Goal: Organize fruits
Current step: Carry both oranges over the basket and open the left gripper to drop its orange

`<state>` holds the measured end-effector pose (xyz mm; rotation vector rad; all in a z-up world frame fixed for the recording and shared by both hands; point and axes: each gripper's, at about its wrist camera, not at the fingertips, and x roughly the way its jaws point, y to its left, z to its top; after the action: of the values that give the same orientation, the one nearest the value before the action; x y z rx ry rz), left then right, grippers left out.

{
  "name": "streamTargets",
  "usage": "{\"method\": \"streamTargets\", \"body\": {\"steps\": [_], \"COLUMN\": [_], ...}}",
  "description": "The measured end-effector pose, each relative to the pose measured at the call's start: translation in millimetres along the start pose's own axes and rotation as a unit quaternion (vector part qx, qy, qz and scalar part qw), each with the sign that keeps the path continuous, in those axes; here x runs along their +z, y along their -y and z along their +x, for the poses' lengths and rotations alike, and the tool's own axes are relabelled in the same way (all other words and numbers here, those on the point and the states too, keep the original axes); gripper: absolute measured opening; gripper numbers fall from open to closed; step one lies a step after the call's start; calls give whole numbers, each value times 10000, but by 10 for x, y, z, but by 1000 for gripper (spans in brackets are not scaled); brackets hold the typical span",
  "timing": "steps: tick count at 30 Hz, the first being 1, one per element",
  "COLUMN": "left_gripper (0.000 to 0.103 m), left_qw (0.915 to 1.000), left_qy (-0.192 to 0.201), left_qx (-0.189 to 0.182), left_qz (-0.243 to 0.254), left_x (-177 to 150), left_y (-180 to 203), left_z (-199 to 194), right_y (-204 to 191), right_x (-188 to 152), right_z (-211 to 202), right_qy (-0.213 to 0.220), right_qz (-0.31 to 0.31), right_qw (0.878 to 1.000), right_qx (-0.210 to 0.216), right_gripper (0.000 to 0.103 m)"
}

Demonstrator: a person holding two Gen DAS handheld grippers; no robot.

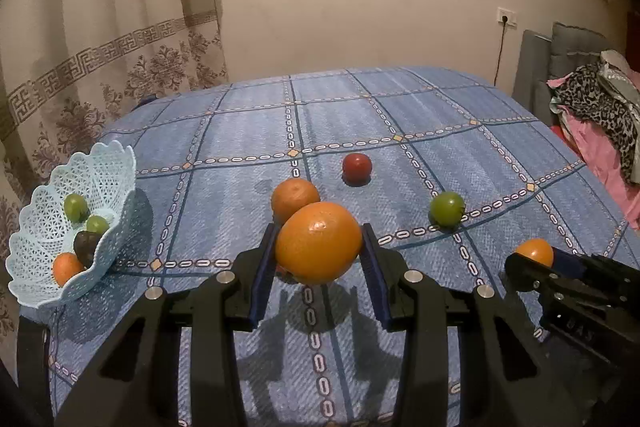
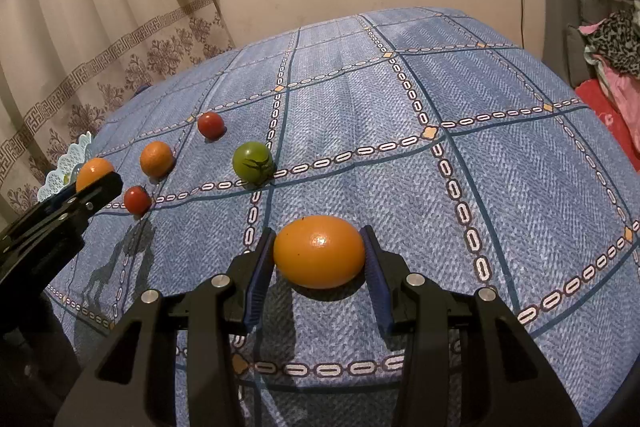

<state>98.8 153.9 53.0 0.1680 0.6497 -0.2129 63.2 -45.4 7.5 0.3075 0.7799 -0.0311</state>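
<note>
One blue checked worktop carries everything. A pale blue lattice basket sits at its left edge, holding two green fruits, a dark one and an orange one. The left gripper pinches the raised orange between its fingers, clear of the cloth, with a shadow below it. The right gripper has its fingers pressed against both sides of the resting orange, which lies on the cloth near the front. A loose orange, a green tomato and two red tomatoes lie apart between the basket and the right gripper.
</note>
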Motion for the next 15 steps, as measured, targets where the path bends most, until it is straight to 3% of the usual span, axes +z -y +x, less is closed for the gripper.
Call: {"method": "streamTargets", "body": {"steps": [6,15], "left_gripper": [42,42], "left_qw": [9999,9991], "left_qy": [-52,190], "left_qx": [78,225], "left_qz": [-99,-302], "left_x": [-86,-172], "left_y": [-91,-359], "left_z": [-54,-317], "right_y": [6,-16], "right_x": [2,-3], "right_z": [0,-38], "right_qy": [2,33], "right_qz": [-1,-3], "right_qw": [10000,9999], "right_qx": [-2,-149], "right_gripper": [43,43]}}
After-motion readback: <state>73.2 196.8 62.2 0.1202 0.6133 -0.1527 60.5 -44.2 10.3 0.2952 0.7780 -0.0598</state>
